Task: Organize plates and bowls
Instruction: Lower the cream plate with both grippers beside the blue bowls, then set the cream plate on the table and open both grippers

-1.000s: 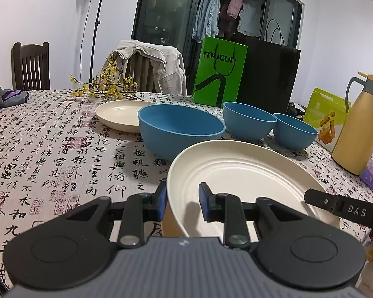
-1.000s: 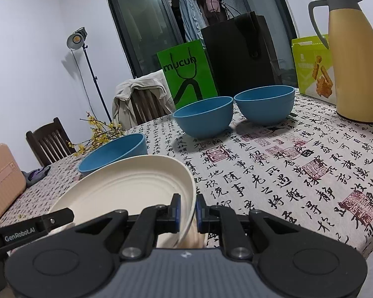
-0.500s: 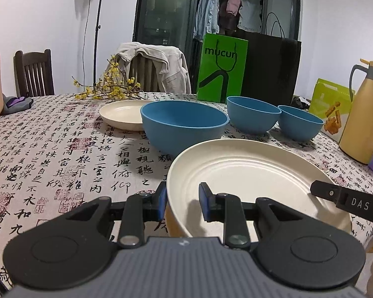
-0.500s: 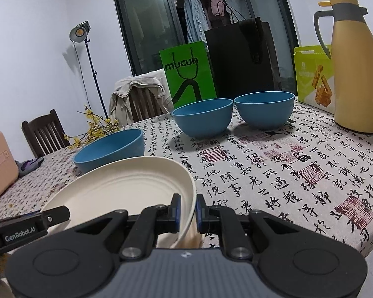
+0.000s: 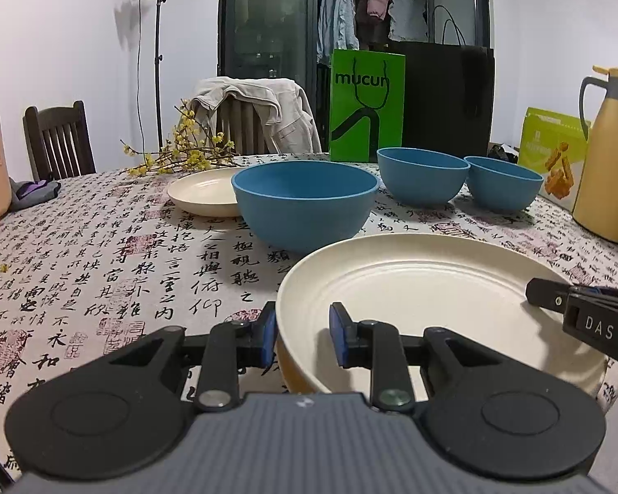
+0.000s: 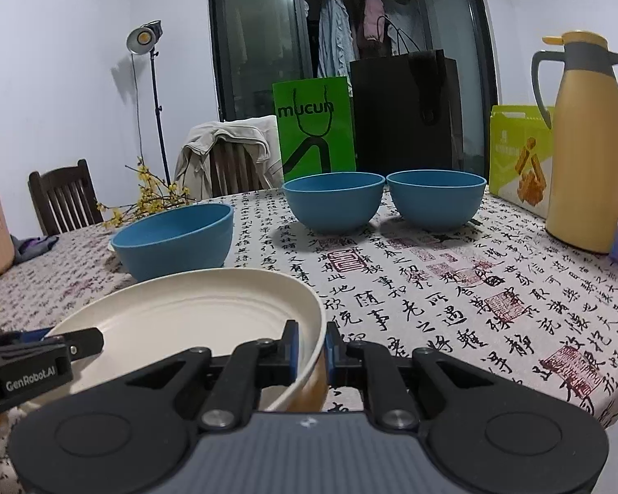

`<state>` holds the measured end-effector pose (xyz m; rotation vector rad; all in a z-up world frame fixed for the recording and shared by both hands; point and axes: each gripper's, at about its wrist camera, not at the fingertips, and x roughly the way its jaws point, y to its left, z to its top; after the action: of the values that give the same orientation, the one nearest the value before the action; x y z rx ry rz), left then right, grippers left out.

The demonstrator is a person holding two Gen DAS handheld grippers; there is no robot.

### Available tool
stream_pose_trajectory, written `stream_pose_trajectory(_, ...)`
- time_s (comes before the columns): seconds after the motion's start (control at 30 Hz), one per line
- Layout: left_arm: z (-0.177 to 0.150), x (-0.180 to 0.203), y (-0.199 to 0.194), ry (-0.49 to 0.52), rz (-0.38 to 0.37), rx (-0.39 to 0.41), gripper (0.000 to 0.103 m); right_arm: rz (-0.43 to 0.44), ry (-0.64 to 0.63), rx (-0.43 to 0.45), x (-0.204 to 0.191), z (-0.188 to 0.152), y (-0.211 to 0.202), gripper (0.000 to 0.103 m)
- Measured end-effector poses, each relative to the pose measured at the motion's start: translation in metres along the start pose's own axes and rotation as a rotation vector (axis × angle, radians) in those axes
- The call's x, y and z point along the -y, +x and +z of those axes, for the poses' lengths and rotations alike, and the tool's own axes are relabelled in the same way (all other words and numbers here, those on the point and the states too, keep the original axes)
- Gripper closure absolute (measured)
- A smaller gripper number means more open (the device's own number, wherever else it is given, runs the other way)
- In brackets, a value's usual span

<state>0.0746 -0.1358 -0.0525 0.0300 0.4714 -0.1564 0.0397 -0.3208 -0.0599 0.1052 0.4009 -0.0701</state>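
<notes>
Left wrist view: my left gripper [image 5: 301, 339] has its jaws pinched on the near rim of the cream plate [image 5: 424, 288], one pad outside the rim and one inside. My right gripper [image 6: 310, 346] is clamped on the same plate's opposite rim, jaws almost pressed together with only the thin wall between them. The plate sits at the near edge of the table [image 5: 82, 271], carried between my two hands; whether it touches the cloth I cannot tell.

Directly beyond the plate stands a big blue bowl [image 5: 305, 201], close enough to block a straight path toward the far edge. Behind that bowl, partly hidden by it, lies a second cream plate [image 5: 202, 191], next to a spray of yellow flowers [image 5: 181, 152]. Toward the far right two smaller blue bowls [image 5: 422, 181] stand side by side, almost touching. A yellow jug [image 5: 609, 156] stands at the right edge, with a green box [image 5: 552, 152] behind it. A green bag [image 5: 366, 103] and a black bag [image 5: 445, 94] stand upright at the far edge.
</notes>
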Motion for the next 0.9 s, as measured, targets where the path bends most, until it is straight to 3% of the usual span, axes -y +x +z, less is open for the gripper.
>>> stream_pose_trajectory(0.9,-0.013,0.012,0.007,0.087,0.063,0.032,0.076,-0.052,-0.153,0.064,-0.012,-0.021,0.001,0.088)
